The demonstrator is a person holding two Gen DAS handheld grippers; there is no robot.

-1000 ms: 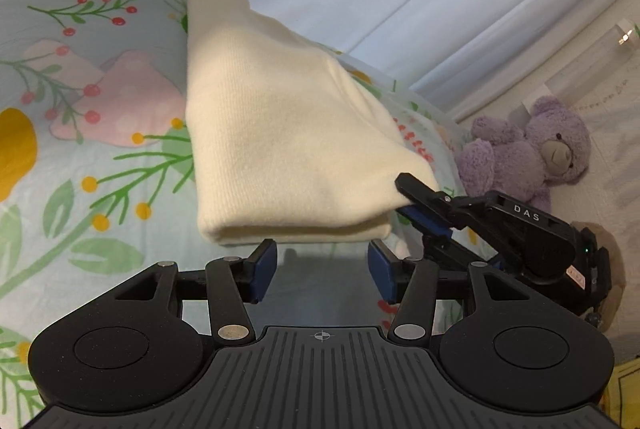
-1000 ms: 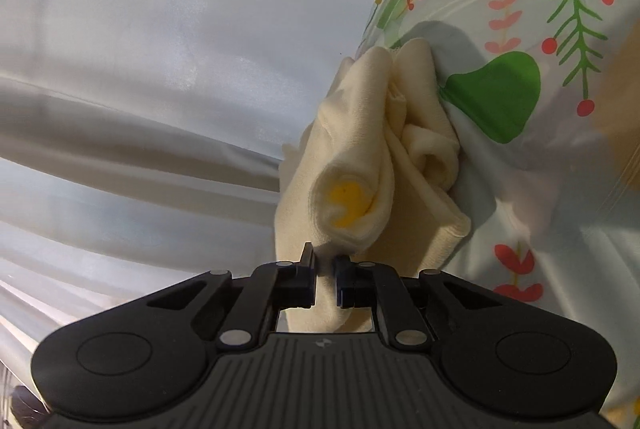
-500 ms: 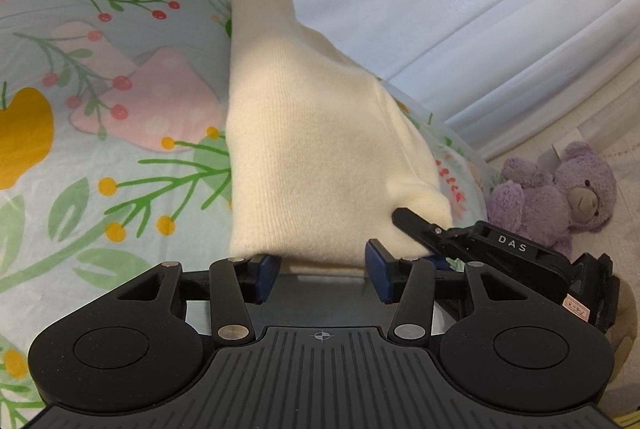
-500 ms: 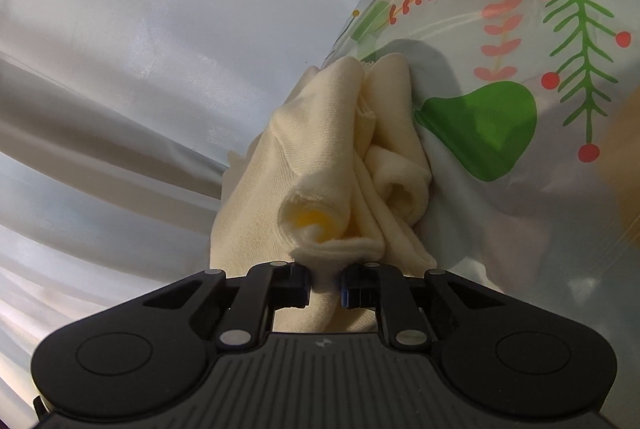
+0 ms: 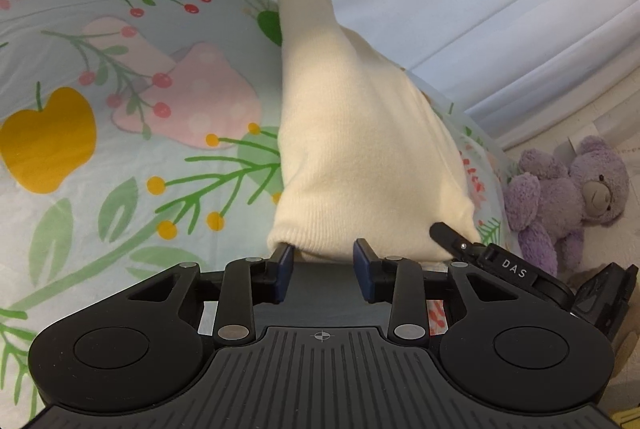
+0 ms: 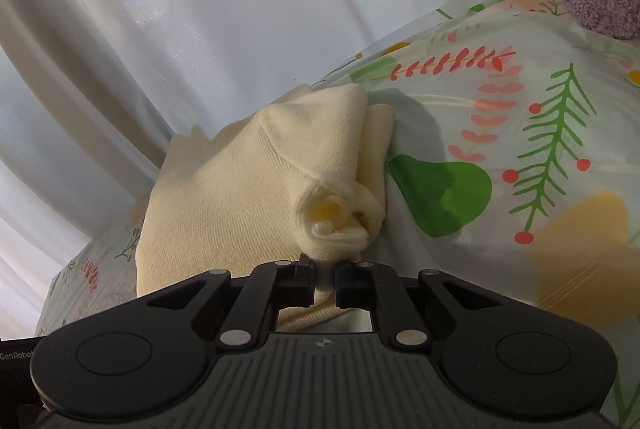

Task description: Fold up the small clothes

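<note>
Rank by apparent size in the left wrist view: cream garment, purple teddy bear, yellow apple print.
1. cream garment, clearly largest.
2. purple teddy bear.
3. yellow apple print.
Bear and apple look close; the bear lies farther off, so their order is unsure.

Soft daylight filters through the white curtain [image 6: 200,29], leaving both views evenly lit but slightly dim. The cream garment [image 5: 360,149] casts a gentle shadow on the floral bedsheet [image 6: 500,169]. Fisheye distortion bends the edges, and the corners darken.
</note>
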